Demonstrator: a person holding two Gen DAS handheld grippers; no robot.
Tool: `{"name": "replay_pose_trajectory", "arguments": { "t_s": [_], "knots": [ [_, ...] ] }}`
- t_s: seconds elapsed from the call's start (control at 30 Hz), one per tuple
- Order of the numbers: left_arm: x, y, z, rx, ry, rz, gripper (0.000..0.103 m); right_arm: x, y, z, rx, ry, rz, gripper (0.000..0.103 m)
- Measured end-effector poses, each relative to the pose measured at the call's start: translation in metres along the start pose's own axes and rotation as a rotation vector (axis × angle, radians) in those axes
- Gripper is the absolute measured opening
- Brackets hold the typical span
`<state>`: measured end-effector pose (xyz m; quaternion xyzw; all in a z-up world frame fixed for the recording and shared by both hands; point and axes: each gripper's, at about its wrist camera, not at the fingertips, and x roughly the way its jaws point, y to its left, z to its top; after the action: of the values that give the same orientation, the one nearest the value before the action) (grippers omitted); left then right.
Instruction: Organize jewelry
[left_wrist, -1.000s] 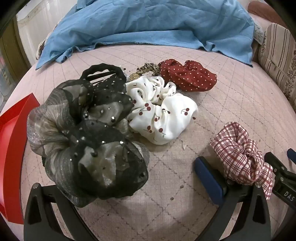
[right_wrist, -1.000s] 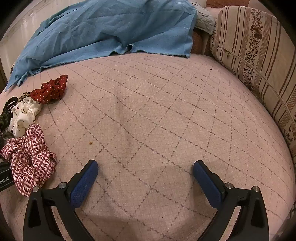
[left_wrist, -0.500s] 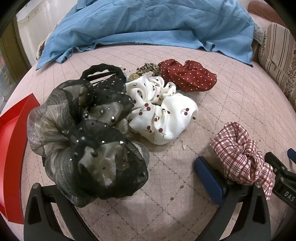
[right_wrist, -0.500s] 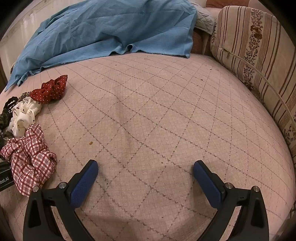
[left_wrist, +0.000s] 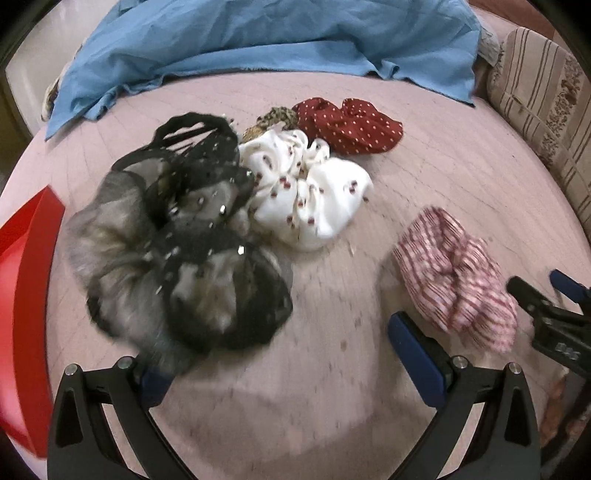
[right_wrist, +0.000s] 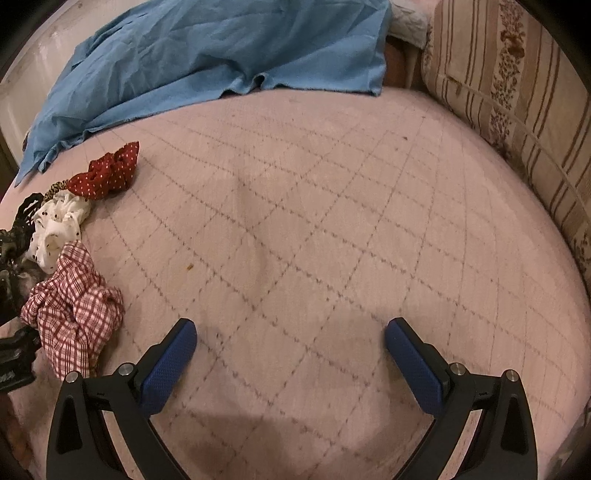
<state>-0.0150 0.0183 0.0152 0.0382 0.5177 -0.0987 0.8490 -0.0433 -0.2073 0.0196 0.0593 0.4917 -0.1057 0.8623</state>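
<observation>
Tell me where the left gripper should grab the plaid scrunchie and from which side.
Judging by its pose, pinch the bunched fold at the near end of the plaid scrunchie, coming from above and slightly left. It lies apart from the white scrunchie, just right of the open left gripper, so the raised ruffle offers the jaws a soft ridge to close on.

Left gripper's left pad behind blurred black organza scrunchie.
</observation>
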Motion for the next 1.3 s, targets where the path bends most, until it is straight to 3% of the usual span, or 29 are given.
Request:
{"name": "replay_pose_trajectory", "arguments": {
  "t_s": [0.1, 0.23, 0.57, 0.83, 1.3],
  "knots": [
    [-0.023, 0.008, -0.011, -0.063, -0.01, -0.055, 0.103, -0.005, 0.005, -0.004, -0.015, 0.0, -0.026, 0.103],
    [-0.067, 0.025, -0.028, -0.127, -0.08, -0.063, 0.103, -0.02, 0.004, -0.012, 0.003, -0.006, -0.036, 0.103],
    [-0.156, 0.039, -0.048, -0.144, -0.279, 0.028, 0.103, -0.107, 0.011, -0.027, 0.056, -0.144, 0.013, 0.103],
    [-0.212, 0.035, -0.067, -0.097, -0.435, 0.099, 0.103, -0.16, 0.033, -0.041, 0.02, -0.238, 0.033, 0.103],
    [-0.257, 0.038, -0.098, -0.114, -0.58, 0.204, 0.103, -0.23, 0.063, -0.067, -0.032, -0.472, 0.014, 0.103]
  ]
}}
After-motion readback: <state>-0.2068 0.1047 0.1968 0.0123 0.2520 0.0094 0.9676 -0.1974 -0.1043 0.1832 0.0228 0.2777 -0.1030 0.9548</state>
